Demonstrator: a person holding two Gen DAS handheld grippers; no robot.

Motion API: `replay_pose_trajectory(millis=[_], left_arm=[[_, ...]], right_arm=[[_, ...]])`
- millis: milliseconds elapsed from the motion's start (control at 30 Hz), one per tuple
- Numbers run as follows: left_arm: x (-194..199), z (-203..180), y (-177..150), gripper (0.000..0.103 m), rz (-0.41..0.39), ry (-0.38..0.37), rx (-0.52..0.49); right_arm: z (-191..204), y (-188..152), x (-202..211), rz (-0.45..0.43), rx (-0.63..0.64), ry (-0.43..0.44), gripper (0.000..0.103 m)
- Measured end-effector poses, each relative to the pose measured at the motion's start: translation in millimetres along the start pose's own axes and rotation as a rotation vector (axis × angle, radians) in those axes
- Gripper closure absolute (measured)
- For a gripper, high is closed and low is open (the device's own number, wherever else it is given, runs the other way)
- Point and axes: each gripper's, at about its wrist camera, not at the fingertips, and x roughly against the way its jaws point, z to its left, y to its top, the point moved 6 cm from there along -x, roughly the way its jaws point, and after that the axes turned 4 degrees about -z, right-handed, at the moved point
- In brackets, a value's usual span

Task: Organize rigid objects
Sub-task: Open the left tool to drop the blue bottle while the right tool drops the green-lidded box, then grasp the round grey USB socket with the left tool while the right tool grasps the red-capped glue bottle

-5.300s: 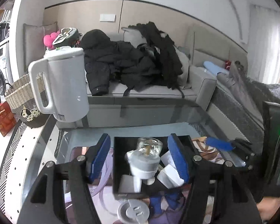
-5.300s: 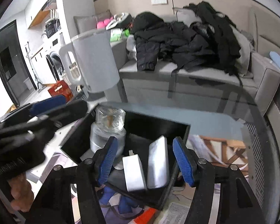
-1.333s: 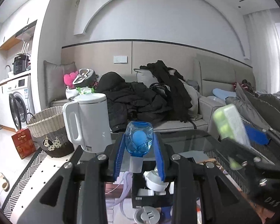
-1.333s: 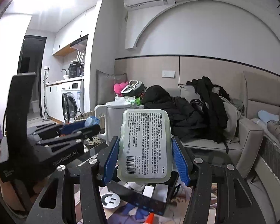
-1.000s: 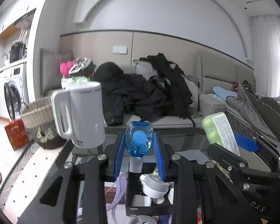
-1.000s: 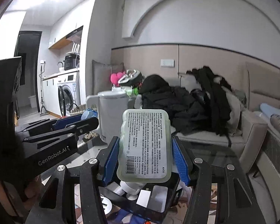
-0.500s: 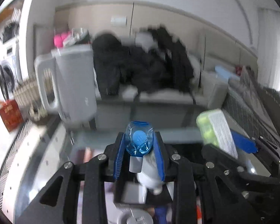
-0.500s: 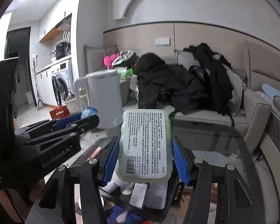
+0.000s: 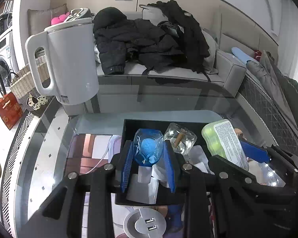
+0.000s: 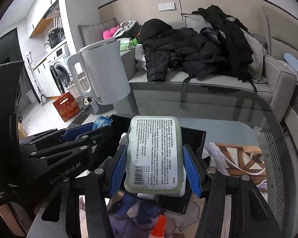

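Observation:
My left gripper (image 9: 148,150) is shut on a small blue faceted bottle (image 9: 148,147) and hangs over the black tray (image 9: 127,130) on the glass table. My right gripper (image 10: 155,158) is shut on a pale green flat case (image 10: 154,154) with a printed label, held over the same black tray (image 10: 194,134). In the left wrist view that green case (image 9: 224,140) shows at the right, beside a clear glass bottle (image 9: 179,139) lying in the tray with white plugs. The left gripper (image 10: 89,130) shows at the left of the right wrist view.
A white kettle (image 9: 69,63) stands on the glass table (image 9: 168,95) behind the tray. A round USB socket (image 9: 147,225) lies in front of it. A sofa (image 9: 226,73) piled with black jackets sits beyond. A wicker basket (image 9: 23,83) and a washing machine are at the left.
Both grippers have tilted downward and sunk toward the black tray, each keeping its object. The tray and the glass bottle now fill more of both views.

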Motion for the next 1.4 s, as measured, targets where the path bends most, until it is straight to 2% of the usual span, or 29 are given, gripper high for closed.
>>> replay_pose_trajectory(millis=[433, 500, 567, 667, 900, 1133, 1300, 1400], left_arm=[[-8.5, 3.3, -9.1, 0.073, 0.056, -0.016, 0.019], [-6.4, 3.4, -8.7, 0.069, 0.048, -0.012, 0.012], [-3.0, 3.6, -7.5, 0.055, 0.033, -0.009, 0.012], [1.1, 4.9, -4.7, 0.053, 0.016, -0.002, 0.010], [1.7, 8.0, -4.8, 0.052, 0.022, -0.009, 0.017], [20.8, 14.1, -6.3, 0.050, 0.013, -0.023, 0.019], [35.0, 16.5, -20.2, 0.049, 0.018, -0.011, -0.027], [36.1, 16.9, -37.1, 0.049, 0.055, -0.011, -0.044]], right_arm=[[-8.5, -12.3, -5.1, 0.064, -0.054, 0.021, 0.047], [-9.7, -13.5, -5.6, 0.069, -0.063, 0.025, 0.047], [-9.8, -14.5, -6.0, 0.076, -0.064, 0.031, 0.047], [-9.9, -16.2, -6.0, 0.082, -0.067, 0.034, 0.047], [-11.2, -12.5, 2.1, 0.068, -0.071, 0.032, 0.046], [-11.0, -10.1, 22.8, 0.040, -0.076, 0.045, 0.046], [-11.6, -19.6, 42.2, 0.046, -0.063, 0.061, 0.046], [-12.3, -33.3, 53.1, 0.060, -0.044, 0.060, 0.046]])
